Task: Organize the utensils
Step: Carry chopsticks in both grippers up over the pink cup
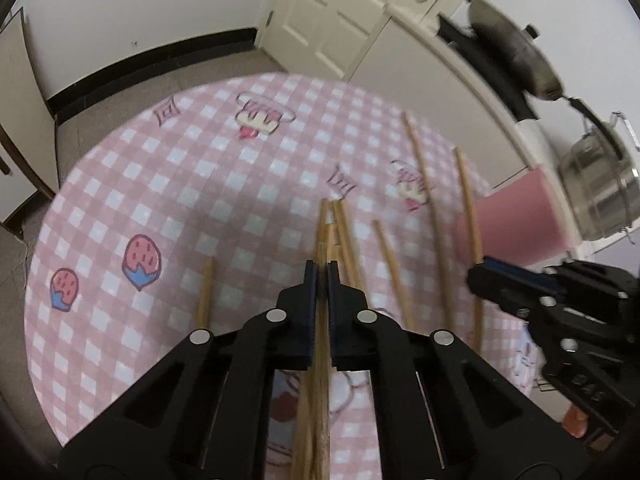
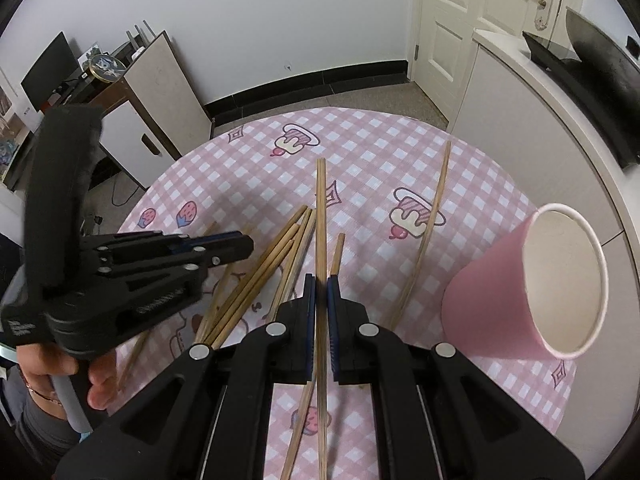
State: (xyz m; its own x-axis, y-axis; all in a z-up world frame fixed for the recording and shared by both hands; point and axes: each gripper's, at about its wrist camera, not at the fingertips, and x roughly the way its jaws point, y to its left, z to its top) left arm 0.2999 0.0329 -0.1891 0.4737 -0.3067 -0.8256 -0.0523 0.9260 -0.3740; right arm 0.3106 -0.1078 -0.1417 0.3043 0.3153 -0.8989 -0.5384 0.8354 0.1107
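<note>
Both grippers clenched on wooden chopsticks: left gripper (image 1: 321,266) on a bundle (image 2: 256,276), right gripper (image 2: 320,280) on one chopstick (image 2: 320,216); next, likely, the pink paper cup (image 2: 500,300)

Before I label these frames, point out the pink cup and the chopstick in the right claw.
pink cup (image 2: 486,312), right wrist view, on its outer wall.
chopstick (image 2: 321,216), right wrist view, on its shaft beyond the fingertips.
</note>
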